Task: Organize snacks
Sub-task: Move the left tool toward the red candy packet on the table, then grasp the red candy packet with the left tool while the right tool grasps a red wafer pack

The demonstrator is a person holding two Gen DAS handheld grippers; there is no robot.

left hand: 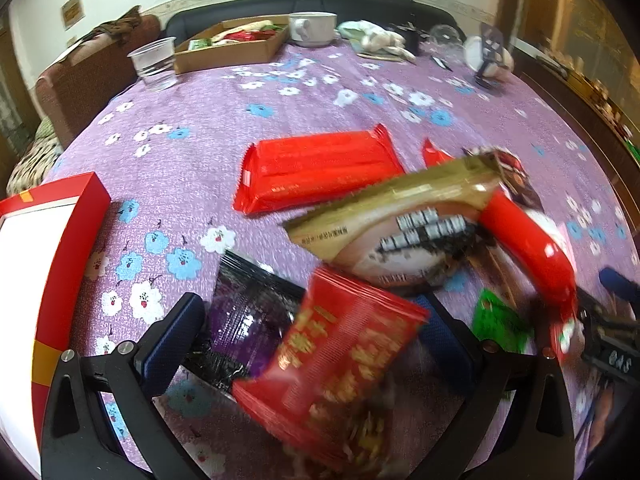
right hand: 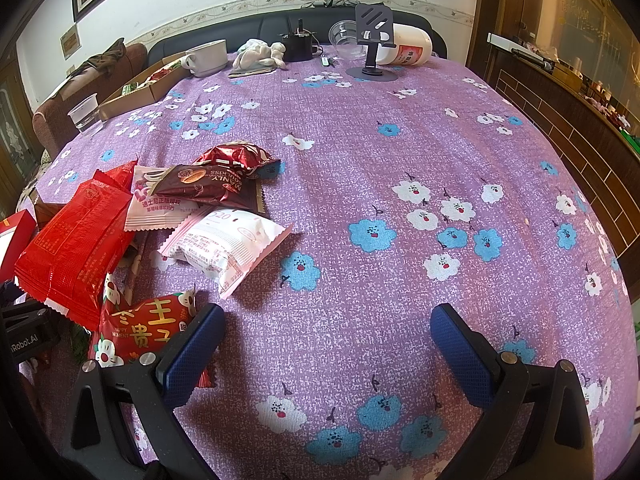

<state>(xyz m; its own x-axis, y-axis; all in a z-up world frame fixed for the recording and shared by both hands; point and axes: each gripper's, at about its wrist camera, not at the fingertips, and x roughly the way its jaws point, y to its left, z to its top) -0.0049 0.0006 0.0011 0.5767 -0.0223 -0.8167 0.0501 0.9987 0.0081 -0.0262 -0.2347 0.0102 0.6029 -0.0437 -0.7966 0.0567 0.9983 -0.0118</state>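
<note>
Both my grippers gape empty: left gripper (left hand: pixel 308 344) over a blurred red snack packet (left hand: pixel 340 380), right gripper (right hand: pixel 326 354) with the snack pile (right hand: pixel 160 220) to its left.

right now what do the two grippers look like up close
Both match: the left gripper and right gripper have black angular plastic arms with silver screw heads, and each finger ends in a blue, finely textured pad. White lettering marks the body of the other gripper. No cables or sleeves show.
</note>
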